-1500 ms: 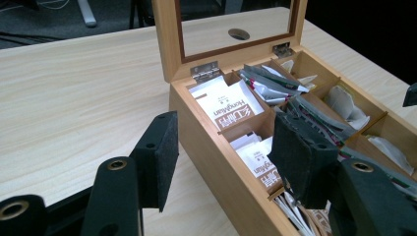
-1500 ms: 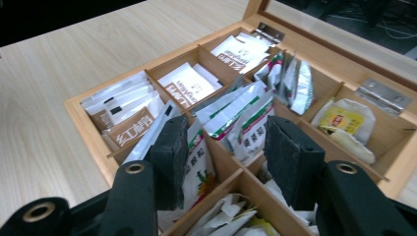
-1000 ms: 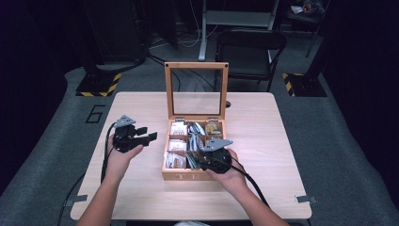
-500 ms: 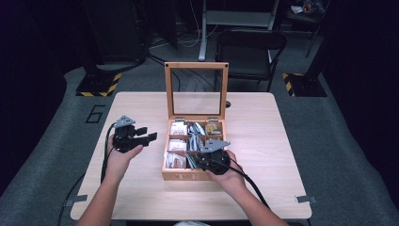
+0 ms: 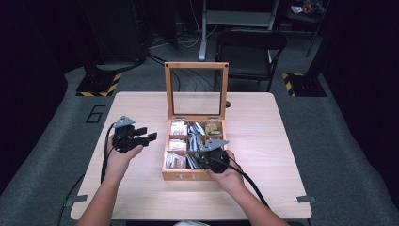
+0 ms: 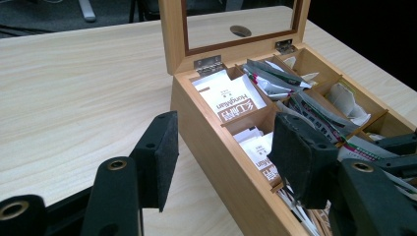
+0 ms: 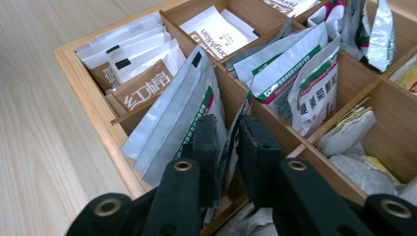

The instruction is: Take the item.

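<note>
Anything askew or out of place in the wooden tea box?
In the wooden tea box, silver sachets lean crookedly over the dividers instead of lying flat; the right gripper has been closing on one.

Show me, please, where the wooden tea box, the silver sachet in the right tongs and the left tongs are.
wooden tea box (image 5: 188, 177): high view, front wall.
silver sachet (image 7: 167, 129): right gripper view, its face above the pads.
left tongs (image 6: 221, 162): left gripper view, gap between the two tips.

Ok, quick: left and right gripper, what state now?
Left gripper: open, empty.
Right gripper: jaws just closing on a silver sachet in the box.
</note>
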Available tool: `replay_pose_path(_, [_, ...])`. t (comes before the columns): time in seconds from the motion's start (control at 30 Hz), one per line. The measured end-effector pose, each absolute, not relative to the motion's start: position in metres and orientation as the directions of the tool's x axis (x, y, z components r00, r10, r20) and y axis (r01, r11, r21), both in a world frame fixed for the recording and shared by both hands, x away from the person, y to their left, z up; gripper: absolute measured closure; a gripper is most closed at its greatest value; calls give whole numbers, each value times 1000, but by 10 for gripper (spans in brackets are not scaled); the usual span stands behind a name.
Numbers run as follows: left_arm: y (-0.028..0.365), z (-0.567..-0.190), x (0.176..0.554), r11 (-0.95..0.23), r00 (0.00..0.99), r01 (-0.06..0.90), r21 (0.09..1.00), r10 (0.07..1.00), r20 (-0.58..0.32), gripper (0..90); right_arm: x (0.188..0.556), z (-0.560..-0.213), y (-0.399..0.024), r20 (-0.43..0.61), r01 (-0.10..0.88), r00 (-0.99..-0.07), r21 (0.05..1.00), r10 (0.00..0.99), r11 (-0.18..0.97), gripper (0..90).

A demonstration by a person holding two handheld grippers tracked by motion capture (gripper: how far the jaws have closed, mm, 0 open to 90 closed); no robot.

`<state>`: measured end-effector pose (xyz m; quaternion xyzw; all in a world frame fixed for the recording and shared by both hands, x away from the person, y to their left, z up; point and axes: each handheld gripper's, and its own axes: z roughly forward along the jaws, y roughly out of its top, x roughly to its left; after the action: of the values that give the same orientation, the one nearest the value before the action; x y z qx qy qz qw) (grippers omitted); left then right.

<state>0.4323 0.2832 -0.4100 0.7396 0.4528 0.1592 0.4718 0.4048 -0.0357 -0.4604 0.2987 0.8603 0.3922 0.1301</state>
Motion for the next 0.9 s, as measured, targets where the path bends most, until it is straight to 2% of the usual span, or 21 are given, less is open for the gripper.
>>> replay_pose_path(0.23, [284, -410, 432, -142, 539, 519, 843, 820, -194, 438, 406, -462, -29, 1, 409, -790, 747, 614, 525, 813])
replay_pose_path(0.47, [284, -411, 432, -144, 541, 521, 841, 819, -194, 438, 407, -464, -27, 13, 427, -793, 726, 609, 539, 890])
replay_pose_path(0.9, [285, -411, 432, -132, 532, 521, 843, 823, -200, 438, 410, -460, -28, 43, 434, -802, 727, 595, 532, 897])
